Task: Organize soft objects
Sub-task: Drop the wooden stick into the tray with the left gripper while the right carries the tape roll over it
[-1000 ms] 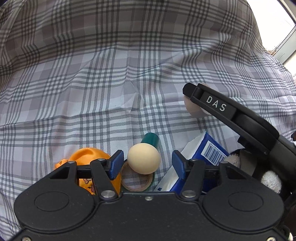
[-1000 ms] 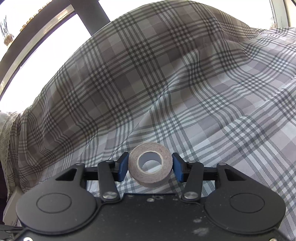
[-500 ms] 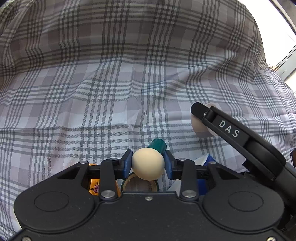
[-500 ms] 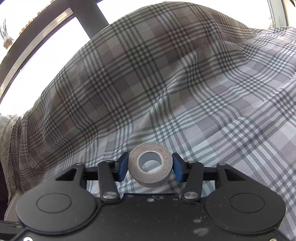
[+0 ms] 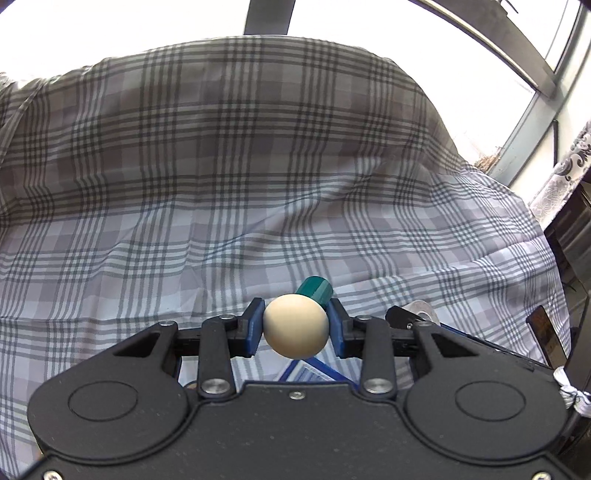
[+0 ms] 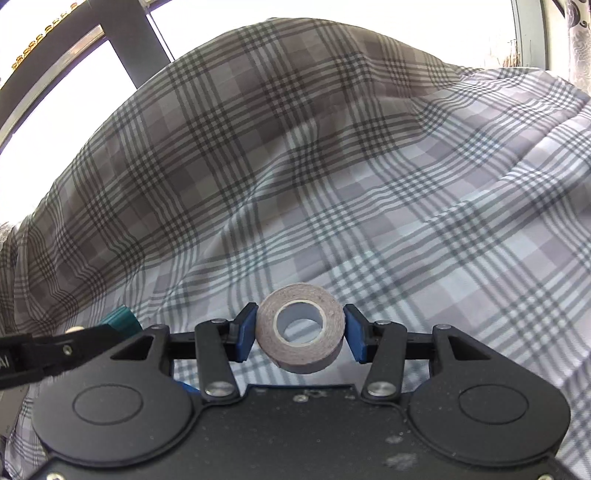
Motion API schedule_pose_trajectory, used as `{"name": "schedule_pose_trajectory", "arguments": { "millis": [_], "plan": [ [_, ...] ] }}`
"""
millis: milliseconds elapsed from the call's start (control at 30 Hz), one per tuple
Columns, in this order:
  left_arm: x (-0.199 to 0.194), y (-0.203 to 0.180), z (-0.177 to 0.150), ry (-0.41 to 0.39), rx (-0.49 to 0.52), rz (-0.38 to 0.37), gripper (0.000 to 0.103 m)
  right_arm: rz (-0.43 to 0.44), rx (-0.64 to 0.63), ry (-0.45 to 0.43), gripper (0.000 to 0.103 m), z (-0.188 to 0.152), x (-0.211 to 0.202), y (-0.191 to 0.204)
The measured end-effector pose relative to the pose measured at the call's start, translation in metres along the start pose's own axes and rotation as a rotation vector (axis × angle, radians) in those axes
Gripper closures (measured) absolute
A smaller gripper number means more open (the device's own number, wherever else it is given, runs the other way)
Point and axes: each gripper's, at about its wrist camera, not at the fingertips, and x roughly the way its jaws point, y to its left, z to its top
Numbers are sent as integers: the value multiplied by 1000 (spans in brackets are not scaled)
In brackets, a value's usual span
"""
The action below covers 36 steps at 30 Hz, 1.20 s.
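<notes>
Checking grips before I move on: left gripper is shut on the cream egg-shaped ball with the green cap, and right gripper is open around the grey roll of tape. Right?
Not quite. The right gripper is not open: in the right wrist view its blue pads press both sides of the grey roll of tape, so it is shut on it. The left gripper is indeed shut on the cream egg-shaped ball with the green cap.

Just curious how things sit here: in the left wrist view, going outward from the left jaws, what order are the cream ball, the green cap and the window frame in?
1. cream ball, between the jaws.
2. green cap, just behind.
3. window frame, top, beyond the checked cloth.
</notes>
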Motion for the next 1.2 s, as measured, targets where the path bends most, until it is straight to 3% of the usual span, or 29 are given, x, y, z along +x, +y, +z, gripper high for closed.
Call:
{"name": "schedule_pose_trajectory", "arguments": {
  "millis": [267,433,667,800,900,1033,1200],
  "plan": [
    [-10,-54,-37,24,177,-142,66,-111,-82,-4,54,-33,-62,-62],
    [-33,-79,-77,121,258,-231,66,-132,-63,10,54,-64,-100,-91],
    [-77,-78,-140,277,270,-265,66,-116,-89,36,54,-112,-151,-94],
    [-103,-55,-173,323,221,-228,66,-92,-107,74,54,-142,-177,-86],
    [-126,-31,-194,293,166,-166,66,-65,-141,111,54,-161,-192,-73],
    [-156,2,-219,203,95,14,66,-8,-186,167,54,-183,-211,-51],
    [-183,49,-243,160,-69,165,66,67,-253,237,54,-201,-226,-23]
  ]
}}
